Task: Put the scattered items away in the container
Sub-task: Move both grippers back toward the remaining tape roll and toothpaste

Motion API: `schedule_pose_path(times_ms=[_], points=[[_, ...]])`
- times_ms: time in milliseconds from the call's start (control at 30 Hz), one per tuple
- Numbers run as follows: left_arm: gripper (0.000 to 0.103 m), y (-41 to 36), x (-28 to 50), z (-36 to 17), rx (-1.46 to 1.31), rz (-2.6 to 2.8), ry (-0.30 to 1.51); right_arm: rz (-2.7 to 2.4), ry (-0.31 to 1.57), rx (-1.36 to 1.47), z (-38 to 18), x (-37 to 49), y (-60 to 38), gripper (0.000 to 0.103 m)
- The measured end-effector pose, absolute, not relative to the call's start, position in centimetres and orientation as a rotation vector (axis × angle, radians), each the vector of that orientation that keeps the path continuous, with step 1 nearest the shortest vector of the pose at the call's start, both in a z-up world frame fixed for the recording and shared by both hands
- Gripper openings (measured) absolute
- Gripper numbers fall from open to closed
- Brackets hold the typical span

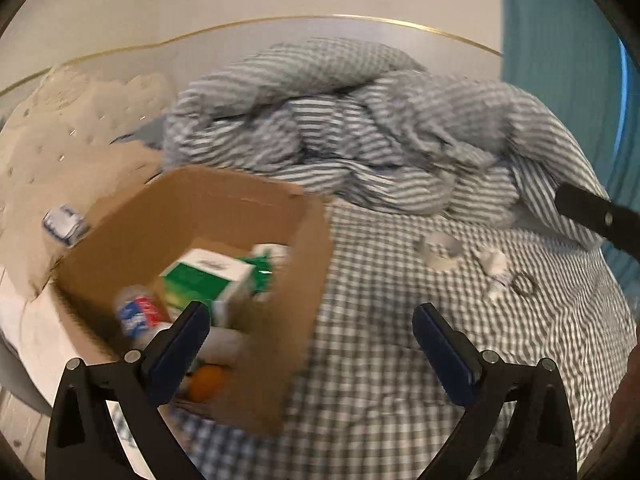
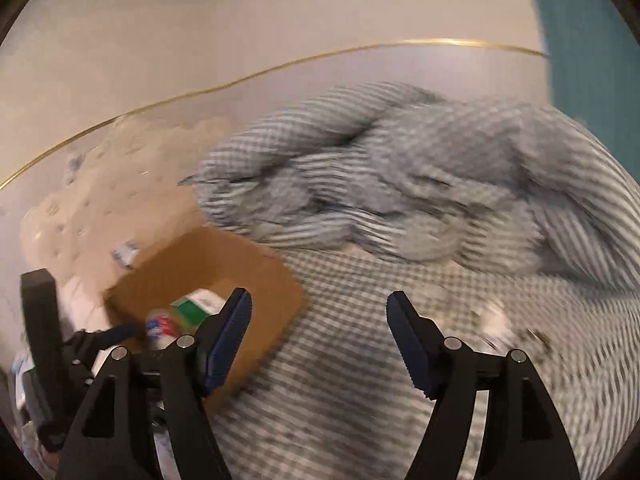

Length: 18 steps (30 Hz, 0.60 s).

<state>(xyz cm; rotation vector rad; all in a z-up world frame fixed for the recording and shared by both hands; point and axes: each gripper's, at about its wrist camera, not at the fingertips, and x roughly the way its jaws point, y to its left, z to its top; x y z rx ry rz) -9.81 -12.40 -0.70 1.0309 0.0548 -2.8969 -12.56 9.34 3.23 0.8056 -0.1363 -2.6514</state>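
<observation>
Left wrist view: bed [image 1: 380,360] with grey-and-white checked sheet fills most of the frame. Striped blue-grey duvet [image 1: 360,128] is bunched up at the far side against a pale headboard with a gold trim line [image 1: 320,19]. Beige quilted pillow [image 1: 80,140] at far left, teal curtain [image 1: 560,40] at far right.

Open cardboard box [image 1: 280,280] sits on the sheet, left of centre, near the pillow. Inside it: green-and-white carton [image 1: 208,276], a bottle with red-blue label [image 1: 136,316], something orange and round [image 1: 206,386] at the near corner, plus white items too blurred to identify. A small blue-and-white packet [image 1: 64,222] lies outside the box, on the pillow just beyond its far left corner.

Loose on the sheet, right of the box and well apart from it: a white tape roll [image 1: 440,254], a small white crumpled item [image 1: 494,266] just beside it, and a small ring-shaped object [image 1: 524,284] next to that.

Left hand-held gripper [image 1: 310,320]: jaws spread wide, nothing between them, left finger over the box's near corner.

Right wrist view: heavy motion blur. Right hand-held gripper [image 2: 318,308] also wide apart and holding nothing, above the sheet just right of the box [image 2: 260,280]. The loose items [image 2: 496,328] show only as smears to the right.
</observation>
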Motion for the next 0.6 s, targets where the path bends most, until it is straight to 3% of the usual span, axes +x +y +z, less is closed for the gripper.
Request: schedule_pose_path(times_ms=[233, 600], points=[[0.103, -4.6, -12.4, -2.8, 1.084, -2.936, -0.094, -2.775, -0.318, 0.918, -0.1, -12.9, 20.0, 0.07], [0.103, -0.2, -20.5, -8.1, 1.147, -2.93, -0.252, -2.791, -0.503, 1.053, -6.3, -15.1, 28.8, 0.07]])
